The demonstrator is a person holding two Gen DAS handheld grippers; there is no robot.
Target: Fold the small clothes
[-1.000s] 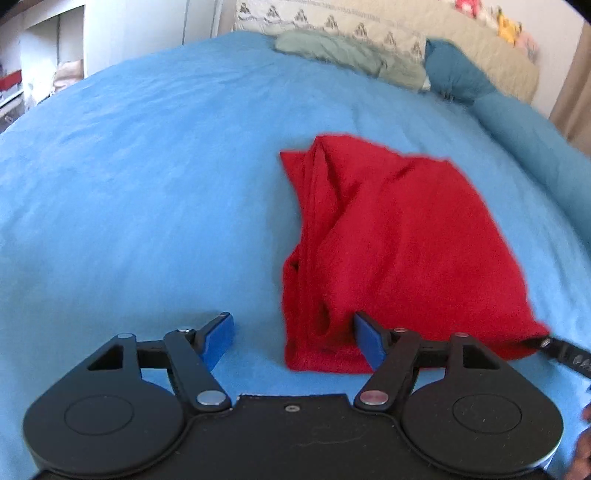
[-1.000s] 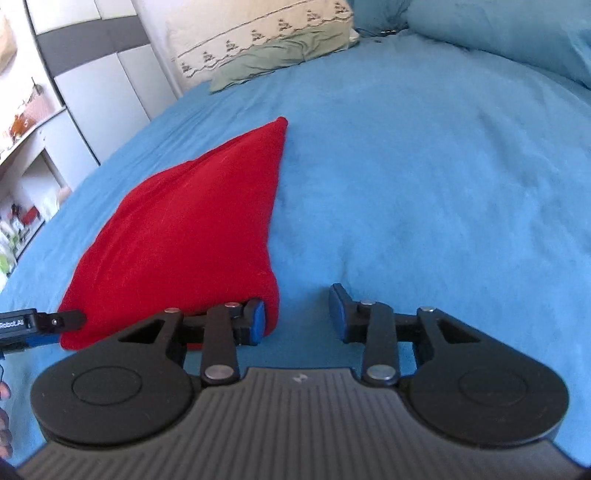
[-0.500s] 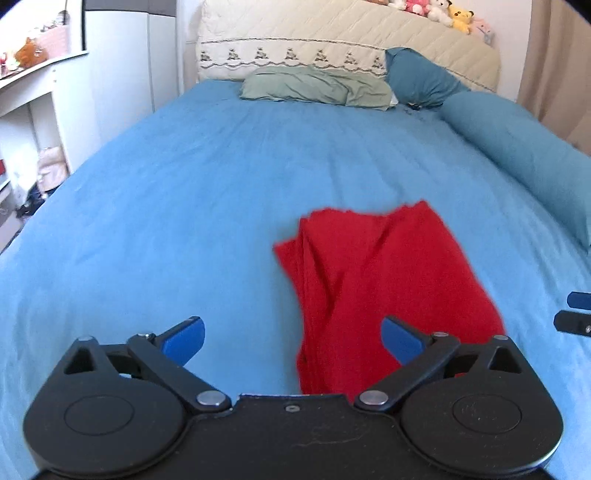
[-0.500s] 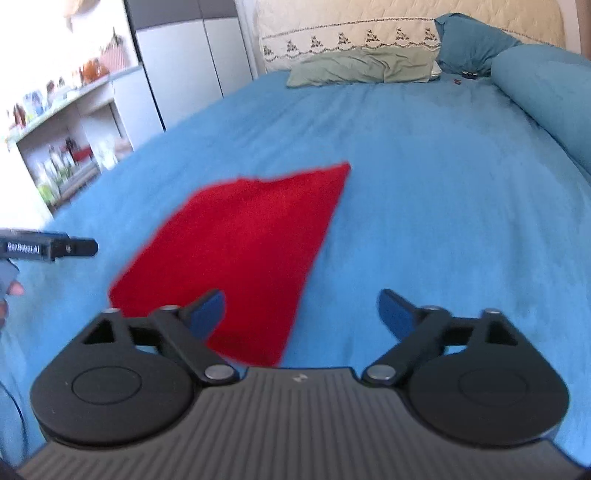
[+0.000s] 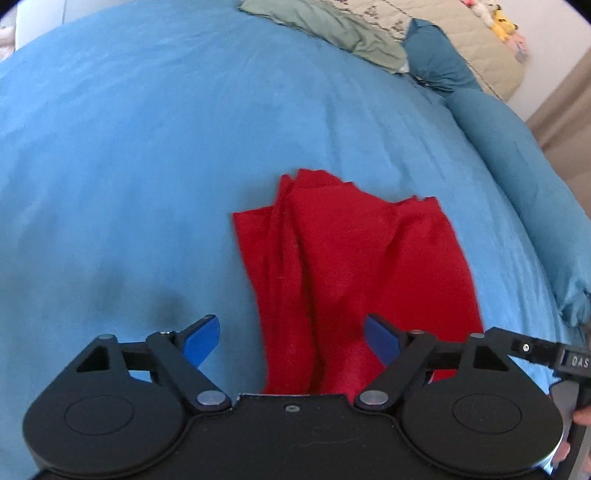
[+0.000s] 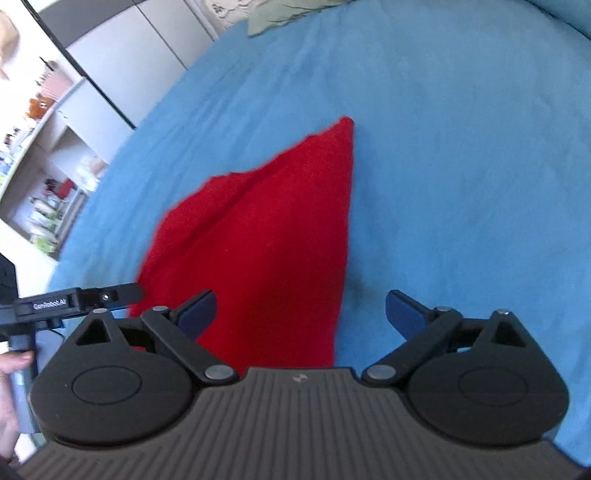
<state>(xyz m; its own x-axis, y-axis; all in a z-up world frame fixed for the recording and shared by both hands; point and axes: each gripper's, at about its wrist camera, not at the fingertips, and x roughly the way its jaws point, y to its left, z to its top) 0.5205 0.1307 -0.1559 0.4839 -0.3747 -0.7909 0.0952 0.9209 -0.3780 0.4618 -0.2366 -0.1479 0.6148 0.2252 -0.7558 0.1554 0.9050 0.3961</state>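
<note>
Both hand-held grippers hover over the bed with nothing in them: the left hand-held gripper has its jaws spread wide after easing in a touch, and the right hand-held gripper is opened as far as it goes. Between them lies the red garment, flat on the blue cover near the foot of the bed, already folded, with a bunched ridge along its left side. The risk, as I see it: grab that ridge carelessly and only the top layer lifts, so the fold slides apart. The count: one red garment, two grippers, and pillows at the headboard, number unclear.
</note>
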